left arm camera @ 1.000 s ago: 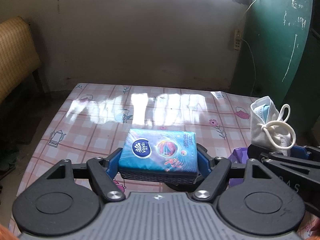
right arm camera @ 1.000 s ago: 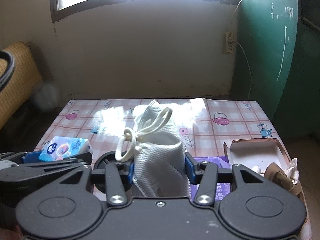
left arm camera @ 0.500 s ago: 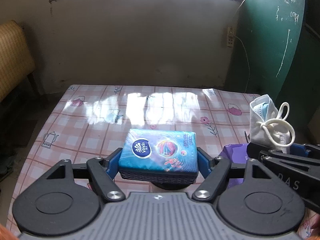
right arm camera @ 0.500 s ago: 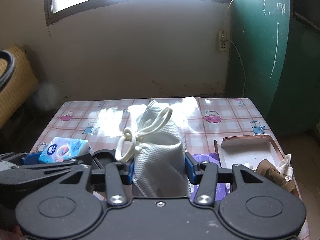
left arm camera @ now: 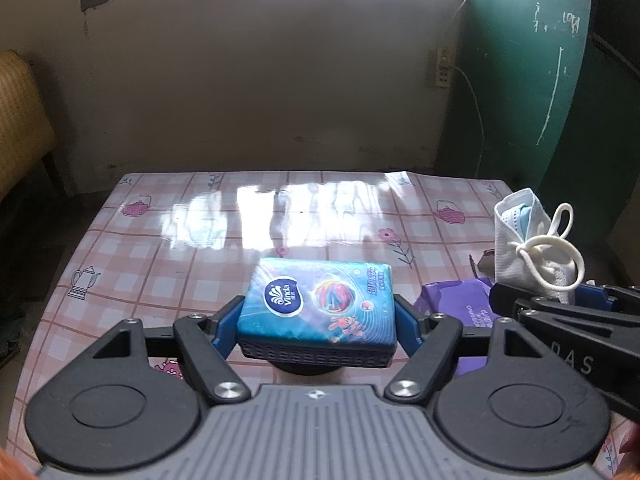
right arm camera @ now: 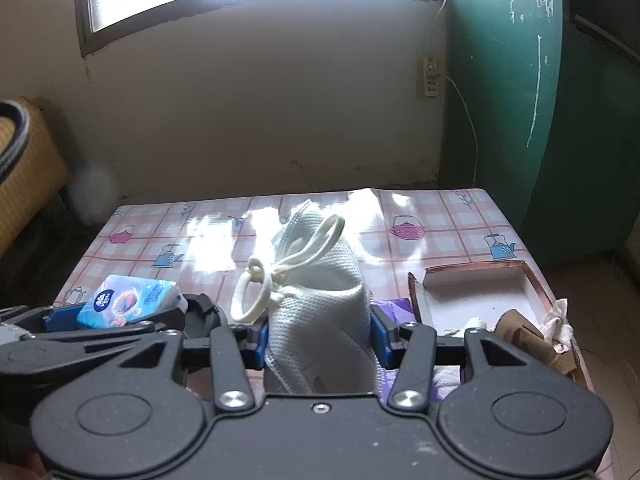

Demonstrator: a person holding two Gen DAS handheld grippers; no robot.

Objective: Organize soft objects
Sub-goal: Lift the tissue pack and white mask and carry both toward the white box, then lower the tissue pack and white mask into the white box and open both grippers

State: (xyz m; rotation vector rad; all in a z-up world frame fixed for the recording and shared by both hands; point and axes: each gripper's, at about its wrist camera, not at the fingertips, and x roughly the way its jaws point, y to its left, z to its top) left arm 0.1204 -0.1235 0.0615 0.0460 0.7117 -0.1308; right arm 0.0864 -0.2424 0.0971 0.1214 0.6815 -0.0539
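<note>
The left gripper [left arm camera: 318, 316] is clamping a glossy blue tissue pack [left arm camera: 318, 300]; the right gripper [right arm camera: 318, 334] is squeezing a bunched white face mask [right arm camera: 320, 304] with knotted loops.

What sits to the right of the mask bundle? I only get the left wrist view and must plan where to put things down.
Observer: An open cardboard box, on the table's right edge.
Operator: Empty?
Observer: Mostly bare inside; white scraps lie at its near end.
Operator: Is the right gripper firm on the mask bundle?
Observer: Yes, the right gripper pinches the mask bundle on both sides.
</note>
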